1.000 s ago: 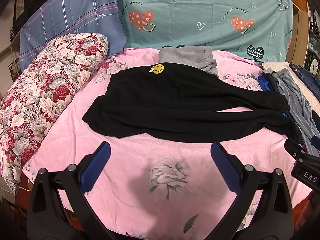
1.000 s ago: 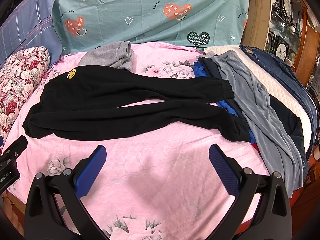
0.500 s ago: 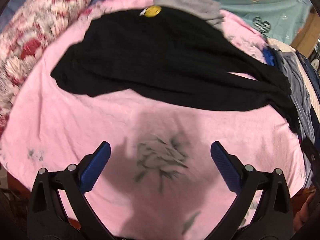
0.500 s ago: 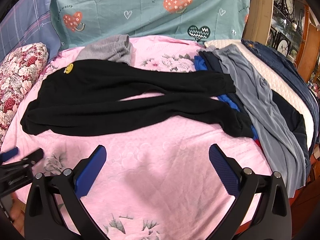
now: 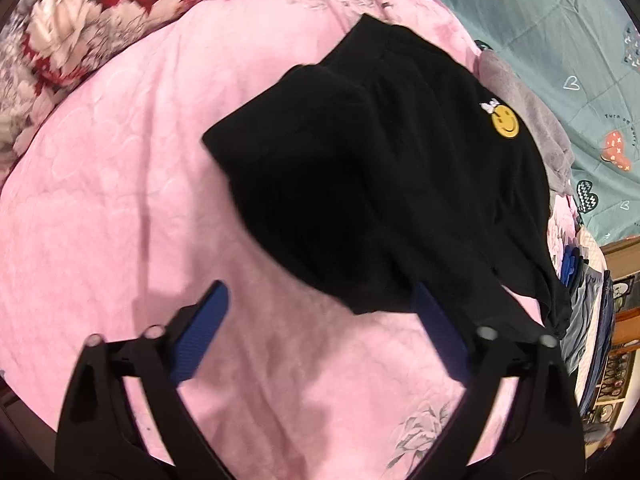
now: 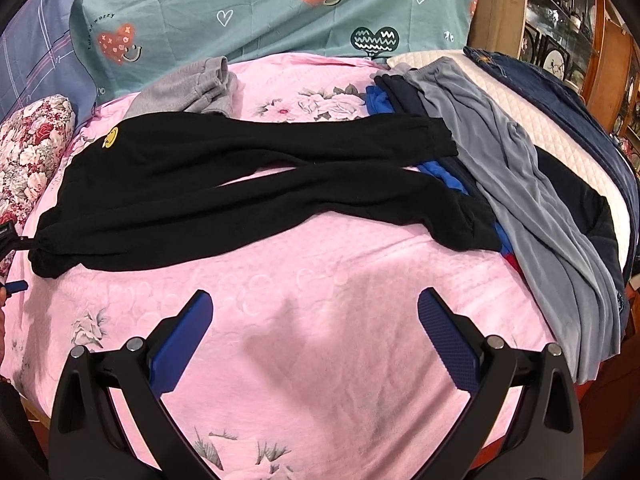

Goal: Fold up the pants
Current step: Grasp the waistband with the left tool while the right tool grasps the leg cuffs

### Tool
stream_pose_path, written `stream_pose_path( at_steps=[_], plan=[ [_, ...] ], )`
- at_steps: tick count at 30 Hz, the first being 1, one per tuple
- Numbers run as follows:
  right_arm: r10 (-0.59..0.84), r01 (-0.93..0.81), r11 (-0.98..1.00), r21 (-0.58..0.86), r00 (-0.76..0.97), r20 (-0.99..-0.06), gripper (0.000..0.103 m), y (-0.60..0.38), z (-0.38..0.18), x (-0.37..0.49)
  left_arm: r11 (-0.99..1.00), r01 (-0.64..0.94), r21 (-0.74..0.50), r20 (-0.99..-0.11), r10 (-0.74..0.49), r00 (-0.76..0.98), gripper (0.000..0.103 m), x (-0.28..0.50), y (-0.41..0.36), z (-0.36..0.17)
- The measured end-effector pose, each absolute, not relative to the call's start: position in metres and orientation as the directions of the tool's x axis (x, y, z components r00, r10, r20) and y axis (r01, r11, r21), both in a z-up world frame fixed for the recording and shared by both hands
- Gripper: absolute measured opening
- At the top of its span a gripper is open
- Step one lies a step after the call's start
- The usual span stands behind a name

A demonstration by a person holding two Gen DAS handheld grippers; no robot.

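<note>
While nothing is yet gripped, the bed carries the black pants spread flat at 12 o'clock. Left gripper and right gripper: jaws wide, empty. Risk: pinching the pink sheet beneath, dragging both legs askew.

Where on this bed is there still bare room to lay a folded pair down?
The widest free patch is the pink bedspread in front of the black pants, nearest the tools. A smaller bare strip lies behind the pants, between the grey garment and the clothes pile. That pile crowds the right side; the floral pillow borders the left.
</note>
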State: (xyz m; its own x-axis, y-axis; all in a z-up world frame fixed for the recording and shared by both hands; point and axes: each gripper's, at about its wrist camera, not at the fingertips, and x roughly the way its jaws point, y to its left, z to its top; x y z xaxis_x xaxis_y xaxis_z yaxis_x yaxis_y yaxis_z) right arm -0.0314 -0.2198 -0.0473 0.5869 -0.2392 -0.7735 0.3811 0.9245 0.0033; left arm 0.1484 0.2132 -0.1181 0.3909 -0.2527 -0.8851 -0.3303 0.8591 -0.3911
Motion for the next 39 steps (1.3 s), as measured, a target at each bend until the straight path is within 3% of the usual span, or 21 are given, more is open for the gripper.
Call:
stream_pose_path(
  at_steps=[2,10,12,15,20,25,27,31,39],
  plan=[
    [-0.239,0.386,0.922,0.005,0.581,-0.778,0.102,-0.223,-0.050,-0.031,0.831,-0.352,-0.430,-0.879,-0.297,0.372,0.072,0.148,0.220,-0.127],
    [-0.217,0.383,0.924,0.015,0.555,-0.803,0.102,-0.227,-0.060,-0.026,0.781,-0.373,-0.500,-0.841,-0.335,0.426,0.073,0.186,0.240,-0.138],
    [-0.223,0.387,0.922,0.013,0.558,-0.800,0.102,-0.227,-0.059,-0.027,0.808,-0.352,-0.472,-0.851,-0.314,0.420,0.031,0.197,0.238,-0.139],
    [-0.233,0.399,0.917,0.010,0.558,-0.797,0.102,-0.230,-0.057,-0.029,0.814,-0.348,-0.466,-0.847,-0.295,0.442,0.015,0.194,0.242,-0.136],
    [-0.281,0.431,0.902,-0.015,0.561,-0.779,0.102,-0.252,-0.048,-0.032,0.786,-0.351,-0.510,-0.790,-0.267,0.552,0.011,0.164,0.253,-0.126],
    [-0.437,0.523,0.842,-0.133,0.517,-0.736,0.102,-0.307,-0.042,-0.032,0.753,-0.356,-0.554,-0.736,-0.242,0.632,0.009,0.124,0.267,-0.117],
    [-0.373,0.504,0.859,-0.087,0.503,-0.780,0.102,-0.329,-0.048,-0.033,0.761,-0.333,-0.557,-0.728,-0.254,0.637,0.008,0.119,0.271,-0.115],
    [-0.132,0.471,0.871,0.142,0.502,-0.855,0.102,-0.360,-0.066,-0.031,0.785,-0.340,-0.517,-0.751,-0.226,0.620,0.008,0.128,0.270,-0.119],
    [-0.162,0.589,0.800,0.117,0.399,-0.903,0.098,-0.410,-0.098,0.018,0.786,-0.348,-0.511,-0.768,-0.235,0.596,0.008,0.140,0.275,-0.119]
  ],
)
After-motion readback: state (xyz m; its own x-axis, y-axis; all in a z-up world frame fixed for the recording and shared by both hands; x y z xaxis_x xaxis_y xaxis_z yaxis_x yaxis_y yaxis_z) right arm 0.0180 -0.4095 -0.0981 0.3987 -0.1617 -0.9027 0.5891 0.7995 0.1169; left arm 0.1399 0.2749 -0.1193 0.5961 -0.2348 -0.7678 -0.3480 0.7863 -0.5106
